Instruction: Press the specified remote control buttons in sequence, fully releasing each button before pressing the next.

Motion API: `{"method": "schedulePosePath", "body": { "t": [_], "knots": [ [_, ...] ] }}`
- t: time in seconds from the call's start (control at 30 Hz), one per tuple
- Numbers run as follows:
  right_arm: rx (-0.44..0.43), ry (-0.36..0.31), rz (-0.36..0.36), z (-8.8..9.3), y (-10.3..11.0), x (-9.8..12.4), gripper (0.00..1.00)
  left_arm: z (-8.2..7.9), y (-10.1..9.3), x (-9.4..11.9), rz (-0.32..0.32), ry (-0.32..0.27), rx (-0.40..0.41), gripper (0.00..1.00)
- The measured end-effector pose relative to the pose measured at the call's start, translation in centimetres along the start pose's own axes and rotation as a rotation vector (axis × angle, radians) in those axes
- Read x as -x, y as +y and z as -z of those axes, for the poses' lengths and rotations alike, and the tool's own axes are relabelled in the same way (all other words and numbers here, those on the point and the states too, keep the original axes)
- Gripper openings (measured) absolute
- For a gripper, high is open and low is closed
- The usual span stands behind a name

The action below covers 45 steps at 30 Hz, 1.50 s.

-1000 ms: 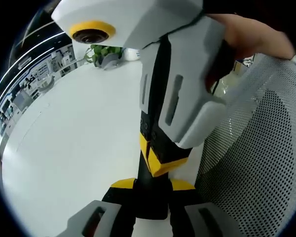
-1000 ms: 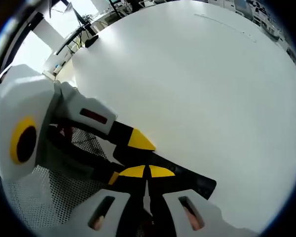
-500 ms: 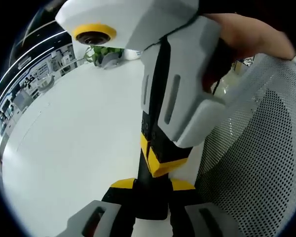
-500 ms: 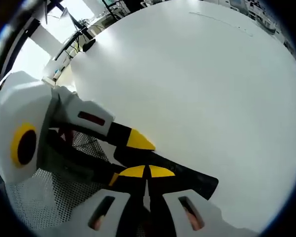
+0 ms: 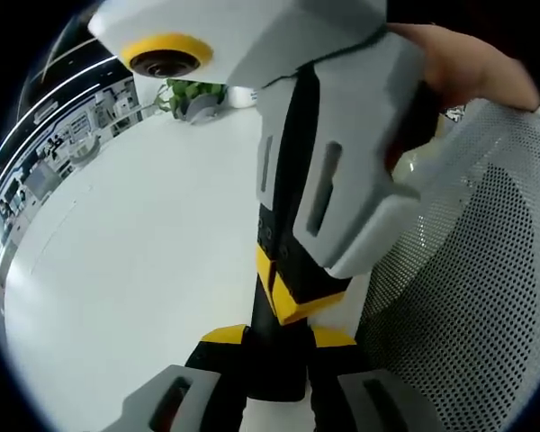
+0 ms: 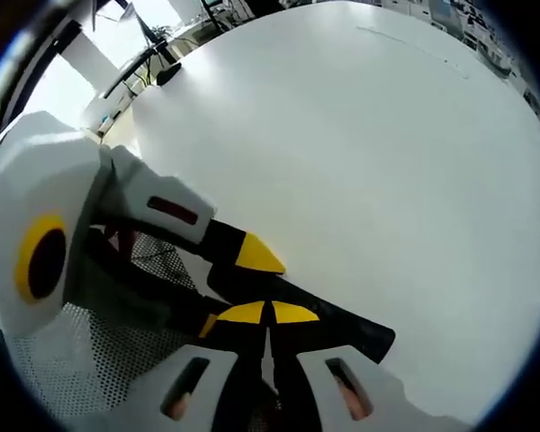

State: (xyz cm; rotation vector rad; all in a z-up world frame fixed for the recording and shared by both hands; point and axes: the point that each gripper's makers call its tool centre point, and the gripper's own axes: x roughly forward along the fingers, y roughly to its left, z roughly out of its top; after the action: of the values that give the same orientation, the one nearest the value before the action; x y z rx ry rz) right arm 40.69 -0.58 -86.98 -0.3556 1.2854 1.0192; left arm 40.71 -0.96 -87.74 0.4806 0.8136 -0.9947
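A black remote control (image 5: 272,373) lies lengthwise between the yellow tips of my left gripper (image 5: 279,338), which is shut on its near end. My right gripper (image 5: 294,290) comes down from the top of the left gripper view, its yellow tips closed and resting on the remote's face just below a row of small buttons (image 5: 263,232). In the right gripper view my right gripper (image 6: 268,313) has its tips together on the remote control (image 6: 342,326). The left gripper (image 6: 232,286) reaches in from the left and clamps the remote.
A white tabletop (image 5: 135,243) stretches out under the remote, also the tabletop (image 6: 369,162). A white perforated mesh surface (image 5: 468,306) stands close on the right. A potted plant (image 5: 194,95) sits at the table's far edge. A hand (image 5: 472,67) holds the right gripper.
The right gripper's body has shifted a little to the right in the left gripper view while its tips stay on the remote. The left gripper's hold is the same.
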Motion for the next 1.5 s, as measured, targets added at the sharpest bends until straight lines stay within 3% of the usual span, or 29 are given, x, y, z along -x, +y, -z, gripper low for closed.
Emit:
{"method": "schedulePosePath", "body": {
  "t": [0.17,0.33,0.5,0.6,0.7,0.8,0.83,0.97,1.1,1.17,1.27,1.4,1.5],
  "knots": [
    [0.004,0.01,0.003,0.2,0.0,0.6,0.0,0.0,0.0,0.0,0.001,0.0,-0.001,0.25],
    [-0.096,-0.116,-0.049,-1.4,-0.1,2.2,0.0,0.0,0.0,0.0,0.001,0.005,-0.003,0.25],
    [-0.102,-0.272,-0.05,-3.3,-0.3,5.6,0.0,0.0,0.0,0.0,0.002,0.006,-0.003,0.25],
    [-0.064,-0.451,-0.057,-4.9,0.7,9.0,0.0,0.0,0.0,0.0,0.002,0.007,-0.004,0.25],
    [-0.036,-0.574,-0.045,-5.3,1.2,11.7,0.0,0.0,0.0,0.0,0.002,0.006,-0.001,0.25],
    [-0.004,-0.707,0.021,-5.6,1.0,14.9,0.0,0.0,0.0,0.0,0.001,0.005,0.0,0.25],
    [0.009,-0.778,0.059,-5.8,0.7,16.5,0.0,0.0,0.0,0.0,0.0,0.005,0.0,0.25],
    [0.024,-0.94,0.188,-5.4,-0.1,21.2,0.0,0.0,0.0,-0.1,0.0,0.005,0.001,0.25],
    [0.012,-1.017,0.314,-3.7,-1.3,24.6,0.06,0.0,0.0,-0.1,0.0,0.005,0.001,0.25],
    [0.068,-1.026,0.438,-2.6,-2.2,26.3,0.12,0.0,0.0,-0.1,0.0,0.005,0.002,0.25],
    [0.095,-1.049,0.539,-1.6,-2.7,27.5,0.36,0.0,0.0,-0.1,-0.001,0.005,0.002,0.25],
    [-0.015,-1.162,0.577,-0.2,-3.8,28.4,0.76,0.0,0.0,-0.1,-0.003,0.005,0.006,0.25],
    [-0.096,-1.226,0.63,0.7,-4.7,29.1,0.96,0.0,0.0,0.0,-0.005,0.003,0.008,0.25]
  ]
}}
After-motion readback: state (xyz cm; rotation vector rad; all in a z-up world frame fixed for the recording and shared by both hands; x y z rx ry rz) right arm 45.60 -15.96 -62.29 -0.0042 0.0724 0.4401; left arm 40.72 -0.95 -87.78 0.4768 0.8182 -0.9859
